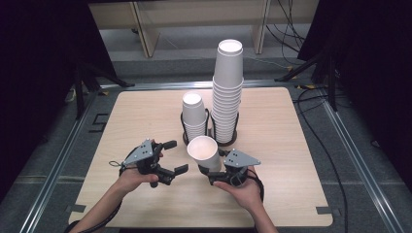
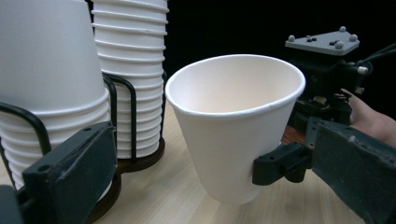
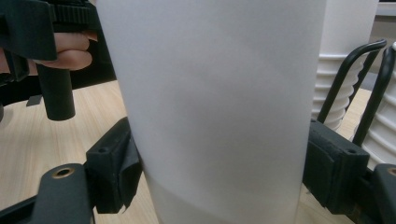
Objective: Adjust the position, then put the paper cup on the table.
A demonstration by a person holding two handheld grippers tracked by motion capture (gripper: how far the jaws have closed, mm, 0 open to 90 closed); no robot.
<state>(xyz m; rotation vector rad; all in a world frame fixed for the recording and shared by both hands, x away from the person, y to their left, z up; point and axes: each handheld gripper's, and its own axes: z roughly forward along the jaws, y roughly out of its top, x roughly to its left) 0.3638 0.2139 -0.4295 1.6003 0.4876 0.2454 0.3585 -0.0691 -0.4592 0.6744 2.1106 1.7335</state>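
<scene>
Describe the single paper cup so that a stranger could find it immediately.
On the wooden table, find the black wire rack with two cup stacks. In front of it, the right gripper holds one cup. It alone stands outside the rack, unstacked.

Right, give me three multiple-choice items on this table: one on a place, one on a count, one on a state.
1. Where does the taller stack of cups stand?
A. right of the shorter stack
B. at the table's near left corner
C. on the floor

2. How many cup stacks sit in the wire holder?
A. one
B. two
C. four

3. What is the right gripper doing?
A. lying open on the table
B. gripping a single paper cup
C. gripping the holder

Answers: 1 A, in the high view the shorter stack is to its left on the wooden table. 2 B, two stacks stand side by side there. 3 B, its fingers press both sides of the single cup, while the left gripper is open beside it.
</scene>
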